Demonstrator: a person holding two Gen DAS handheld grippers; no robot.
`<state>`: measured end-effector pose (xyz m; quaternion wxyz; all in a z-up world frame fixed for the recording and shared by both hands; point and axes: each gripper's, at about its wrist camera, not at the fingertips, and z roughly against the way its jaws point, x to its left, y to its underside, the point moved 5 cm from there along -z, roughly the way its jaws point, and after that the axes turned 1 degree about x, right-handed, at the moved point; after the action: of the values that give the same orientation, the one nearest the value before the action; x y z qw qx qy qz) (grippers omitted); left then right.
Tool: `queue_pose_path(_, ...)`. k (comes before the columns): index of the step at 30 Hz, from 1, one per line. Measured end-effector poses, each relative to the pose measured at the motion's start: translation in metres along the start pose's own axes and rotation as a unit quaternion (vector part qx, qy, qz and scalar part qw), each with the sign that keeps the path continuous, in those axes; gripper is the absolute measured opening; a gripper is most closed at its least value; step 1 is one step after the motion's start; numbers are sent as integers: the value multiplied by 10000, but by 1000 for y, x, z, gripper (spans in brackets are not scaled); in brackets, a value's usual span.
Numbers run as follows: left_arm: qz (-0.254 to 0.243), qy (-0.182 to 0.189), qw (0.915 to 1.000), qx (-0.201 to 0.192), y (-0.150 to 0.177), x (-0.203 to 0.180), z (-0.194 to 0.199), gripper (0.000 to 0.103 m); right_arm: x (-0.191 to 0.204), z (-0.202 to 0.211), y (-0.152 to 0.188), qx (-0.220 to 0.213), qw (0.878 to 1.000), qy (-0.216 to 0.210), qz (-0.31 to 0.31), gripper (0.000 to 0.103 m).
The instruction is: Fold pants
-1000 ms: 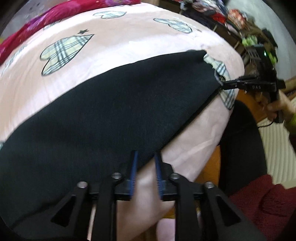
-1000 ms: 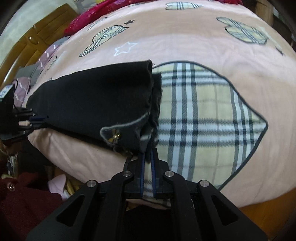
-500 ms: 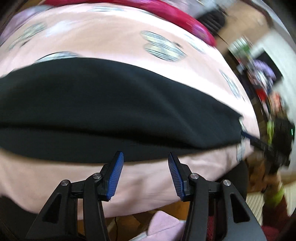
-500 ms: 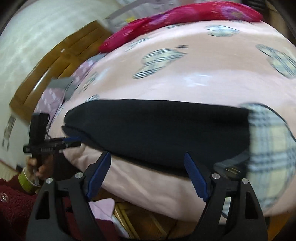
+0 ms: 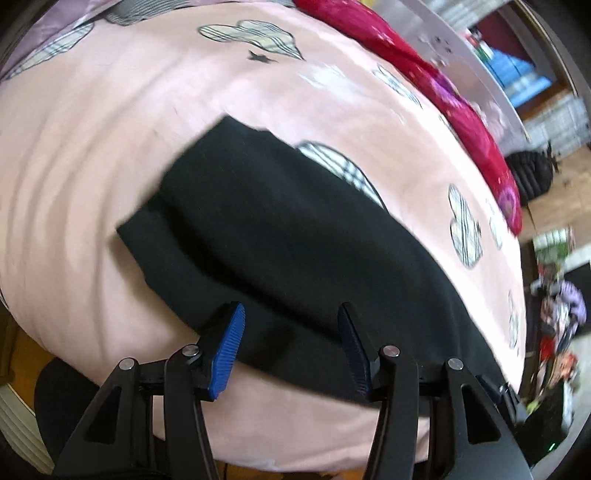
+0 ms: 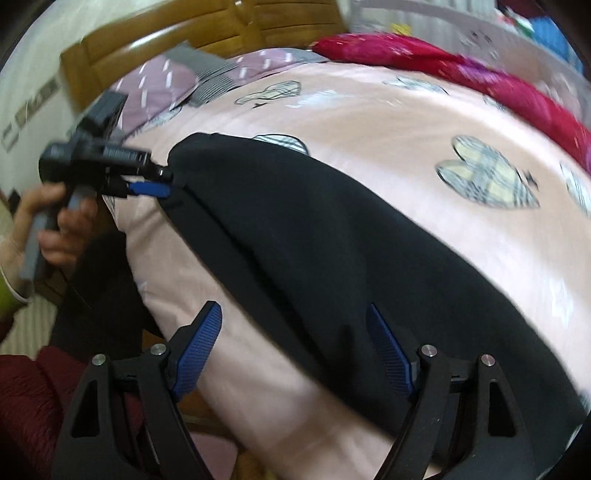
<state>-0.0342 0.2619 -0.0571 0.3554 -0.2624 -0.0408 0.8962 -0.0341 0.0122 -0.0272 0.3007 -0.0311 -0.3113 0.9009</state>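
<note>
Right gripper (image 6: 295,350): its jaws stand wide apart, the blue pads clear of any cloth. The near edge of the black pants (image 6: 332,240) lies below and between them, not pinched. The gripper hangs above the pants and holds nothing.

Left gripper (image 5: 291,343): its jaws are opening, already well apart. The pants (image 5: 288,240) lie under the gap between the pads, but neither pad presses on the cloth as far as the blurred left wrist view lets one tell. From the right wrist view the left gripper (image 6: 162,184) shows at the far left, a hand (image 6: 55,221) round its grip, its blue fingertip just beside the end of the pants; whether it touches the cloth cannot be told.

The pants lie as a long dark band, folded lengthwise, along the near side of the pink sheet (image 6: 369,122) with plaid hearts. Beyond the sheet lies a red blanket (image 6: 461,70), and past that a wooden headboard (image 6: 207,33).
</note>
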Motion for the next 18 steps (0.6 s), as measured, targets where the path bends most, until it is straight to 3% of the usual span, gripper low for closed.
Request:
queue_pose_path(4,211,-185,9996,-80,-15,11,-9,54,15,-19,-18,63,9981,239,556,80)
queue_pose_path(9,389,-234,9988,-171,-24,13,-20,50,17,-48,-23,456,9906,684,1096,64)
queue_pose_path(10,374,-260,9988,-198,-23,14,-19,46,15,-54,-21,543,9878,828,1201,63)
queue_pose_path(13,237,-321,9988,-284,-26,14,-22,15,13,-61,-18,609,9852,874,1340,58)
queue_pose_path(15,149,-202,9990,-370,-27,13,-17,9,11,-58,-19,555,9865,844,1287,29)
queue_pose_path(18,-107,-169,9981,-580,-28,4,1,8,8,-43,-28,386,9912,722,1040,14)
